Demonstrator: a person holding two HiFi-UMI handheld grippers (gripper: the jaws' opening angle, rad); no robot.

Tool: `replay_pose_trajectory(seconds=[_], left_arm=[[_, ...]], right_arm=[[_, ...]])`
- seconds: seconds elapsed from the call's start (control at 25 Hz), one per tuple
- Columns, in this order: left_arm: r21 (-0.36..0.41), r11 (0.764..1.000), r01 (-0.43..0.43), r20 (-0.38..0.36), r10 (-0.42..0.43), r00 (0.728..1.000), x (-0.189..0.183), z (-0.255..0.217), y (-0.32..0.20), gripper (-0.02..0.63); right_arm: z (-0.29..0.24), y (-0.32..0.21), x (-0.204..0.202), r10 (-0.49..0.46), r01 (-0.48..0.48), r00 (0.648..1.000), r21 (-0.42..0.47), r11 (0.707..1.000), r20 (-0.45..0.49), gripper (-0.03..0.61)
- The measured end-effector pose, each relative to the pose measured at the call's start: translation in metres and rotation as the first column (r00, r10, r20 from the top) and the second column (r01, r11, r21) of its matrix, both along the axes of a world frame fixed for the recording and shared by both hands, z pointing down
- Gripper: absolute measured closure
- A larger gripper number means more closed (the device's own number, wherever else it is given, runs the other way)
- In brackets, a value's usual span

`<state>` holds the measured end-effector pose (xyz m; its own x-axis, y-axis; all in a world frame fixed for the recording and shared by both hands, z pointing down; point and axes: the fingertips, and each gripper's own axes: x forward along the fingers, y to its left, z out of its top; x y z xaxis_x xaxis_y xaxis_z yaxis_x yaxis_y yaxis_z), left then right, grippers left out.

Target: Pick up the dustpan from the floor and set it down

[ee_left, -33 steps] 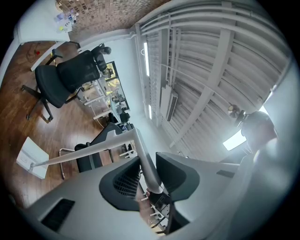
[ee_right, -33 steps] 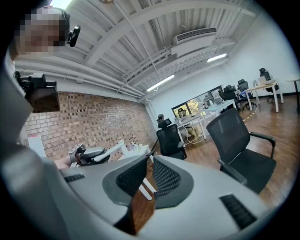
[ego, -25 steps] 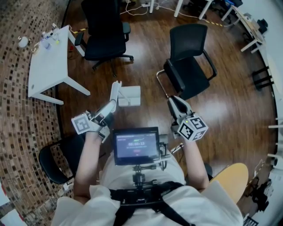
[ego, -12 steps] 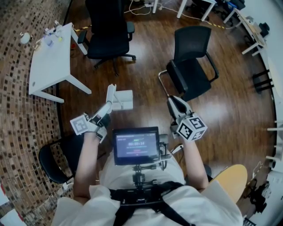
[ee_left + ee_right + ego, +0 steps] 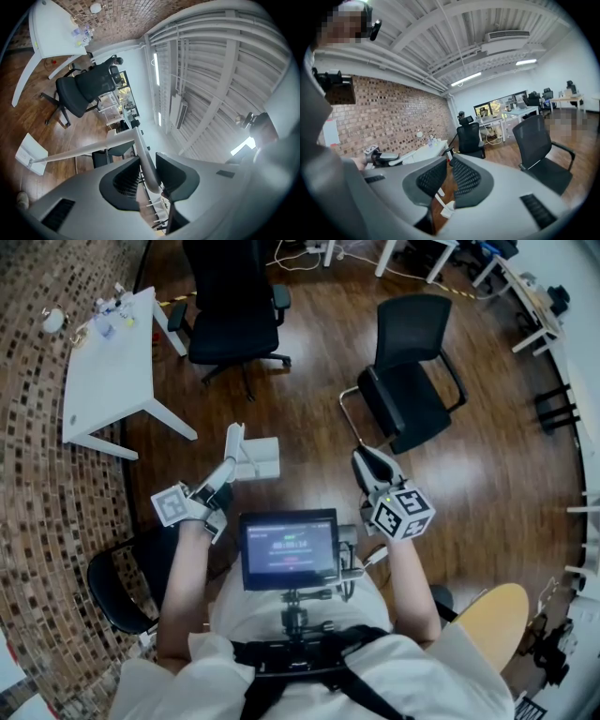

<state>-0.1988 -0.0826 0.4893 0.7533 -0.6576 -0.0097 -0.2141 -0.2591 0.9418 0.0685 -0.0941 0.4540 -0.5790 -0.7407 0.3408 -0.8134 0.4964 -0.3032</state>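
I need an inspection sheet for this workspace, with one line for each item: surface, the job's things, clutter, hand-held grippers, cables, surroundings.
Surface: brown wooden floor.
Job's things: white dustpan, held by its handle, lifted above the floor.
Clutter: small items at the far end of the white table.
Grippers: left hand-held gripper shut on the dustpan handle; right hand-held gripper shut, nothing between its jaws.
Cables: white cables on the floor near the far desk legs.
Surroundings: black swivel chair and black armchair ahead; brick wall on the left.
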Motion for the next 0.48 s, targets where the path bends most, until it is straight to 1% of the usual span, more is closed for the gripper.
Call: replay_pose_trajectory(seconds=[0.08,0.16,0.32,0.48], left_arm=[[-0.002,1.0,-0.009,-0.01,0.009,1.0,-0.006,0.001,-0.001,0.52],[-0.013,1.0,-0.02,-0.016,0.02,1.0,-0.011,0.005,-0.001,0.52],[-0.012,0.998,-0.06,-0.024,0.06,0.998,-0.019,0.014,-0.003,0.52],[-0.008,0.996,-0.089,-0.037,0.089,0.995,-0.019,0.017,-0.008,0.52]], right_arm=[[0.004,0.004,-0.01,-0.01,0.013,0.996,0.03,0.999,-0.083,0.528],[0.003,0.007,-0.021,-0.008,0.015,0.993,0.055,0.998,-0.117,0.528],[0.001,0.012,-0.04,0.004,0.006,0.993,0.081,0.997,-0.116,0.529],[0.003,0.016,-0.045,0.015,-0.006,0.993,0.083,0.997,-0.115,0.529]])
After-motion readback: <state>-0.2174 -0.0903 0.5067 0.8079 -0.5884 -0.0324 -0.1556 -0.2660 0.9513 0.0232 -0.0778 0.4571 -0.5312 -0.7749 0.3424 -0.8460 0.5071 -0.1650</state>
